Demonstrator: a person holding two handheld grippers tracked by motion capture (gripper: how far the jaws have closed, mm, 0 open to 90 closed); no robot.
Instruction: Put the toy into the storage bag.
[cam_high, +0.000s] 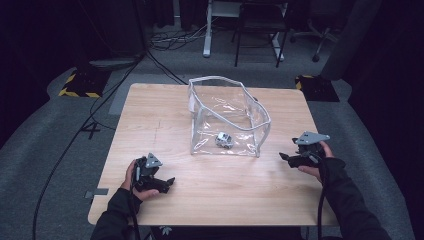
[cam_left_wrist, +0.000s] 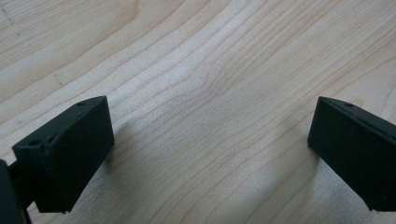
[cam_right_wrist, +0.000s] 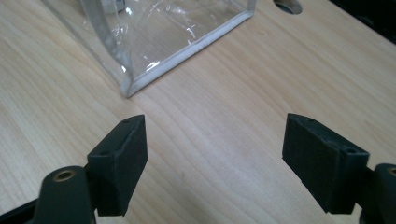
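The right claw (cam_right_wrist: 215, 158) stands with its jaws wide apart over bare wood, nothing between them; in the high view it (cam_high: 287, 158) sits near the desk's right edge, pointing inward toward the clear pouch (cam_high: 227, 117). The left claw (cam_left_wrist: 210, 154) is likewise spread wide and empty, close above the wood grain; from above it (cam_high: 169, 183) rests low at the near left of the desk (cam_high: 150, 115), well apart from the pouch. A grey three-cornered plate tops each one.

No brand, label or readable writing shows on either claw, the pouch or the desk.

The pouch is a see-through plastic bag with pale grey-white piping along its edges and open mouth, standing upright and gaping at the middle of the desk, toward the far side. Its walls are creased and catch glints of light. In the right gripper view its near bottom corner (cam_right_wrist: 130, 88) lies just ahead of the jaws, to their left. A small silvery object (cam_high: 224, 140) lies on the pouch's floor; its details are too small to tell.

The desk is light wood with fine curved grain. Around it lies grey carpet, with black cables (cam_high: 65, 150) trailing at the left, yellow-and-black striped pads (cam_high: 80, 85) at either far side, and chair and desk legs (cam_high: 260, 40) in the dark beyond.
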